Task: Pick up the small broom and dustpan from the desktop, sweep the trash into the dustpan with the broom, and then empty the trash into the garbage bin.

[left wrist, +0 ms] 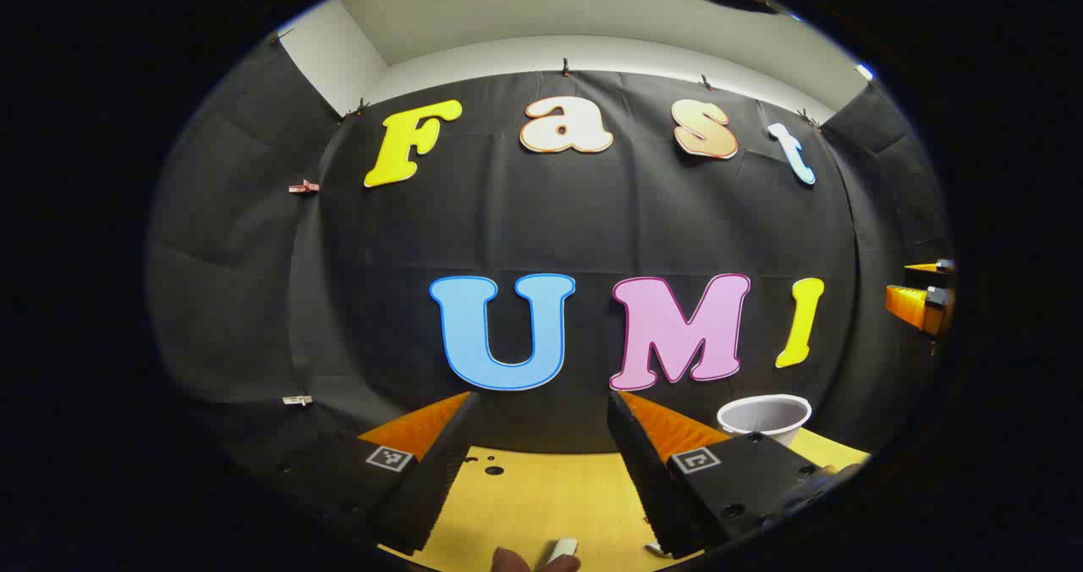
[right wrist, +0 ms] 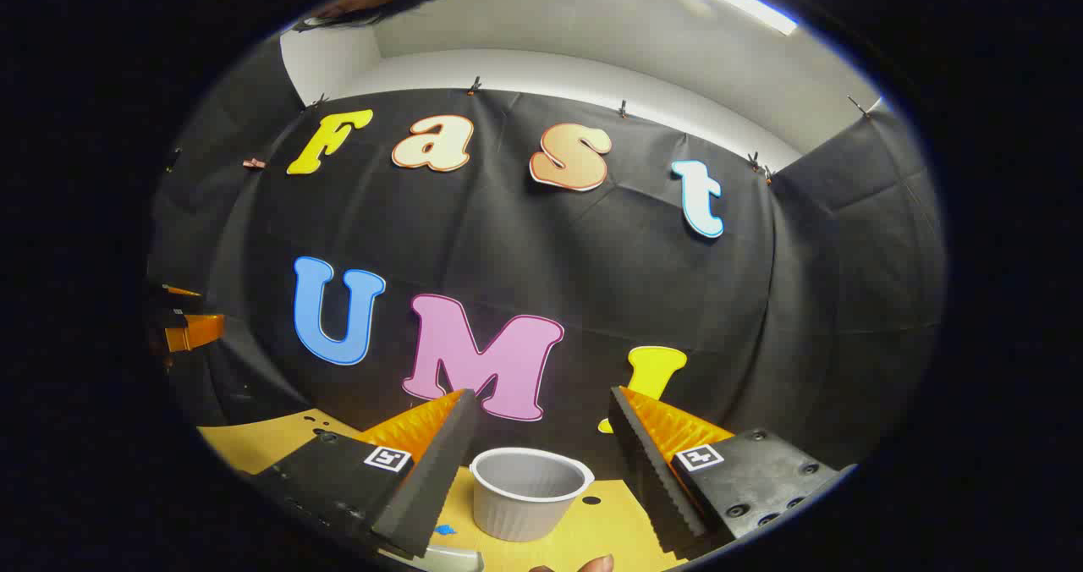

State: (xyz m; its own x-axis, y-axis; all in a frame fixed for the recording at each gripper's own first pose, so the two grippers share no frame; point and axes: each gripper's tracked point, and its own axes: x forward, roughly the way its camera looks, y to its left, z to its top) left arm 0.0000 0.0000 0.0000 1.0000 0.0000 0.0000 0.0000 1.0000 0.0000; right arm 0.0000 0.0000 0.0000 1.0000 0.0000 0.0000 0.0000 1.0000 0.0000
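The garbage bin [right wrist: 531, 492], a white ribbed cup standing upright with its mouth up, sits on the yellow desktop [right wrist: 254, 441] just ahead of the right gripper [right wrist: 541, 415], between its 2 wide-spread, empty fingers. The left gripper [left wrist: 546, 411] is also spread wide and empty, the bin [left wrist: 764, 418] ahead to its right.

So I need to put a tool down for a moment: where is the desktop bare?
In the left gripper view the desktop lies bare between the left gripper fingers, back to the cloth wall. In the right gripper view the white bin crowds the gap between the right gripper fingers; bare desktop lies right of it.
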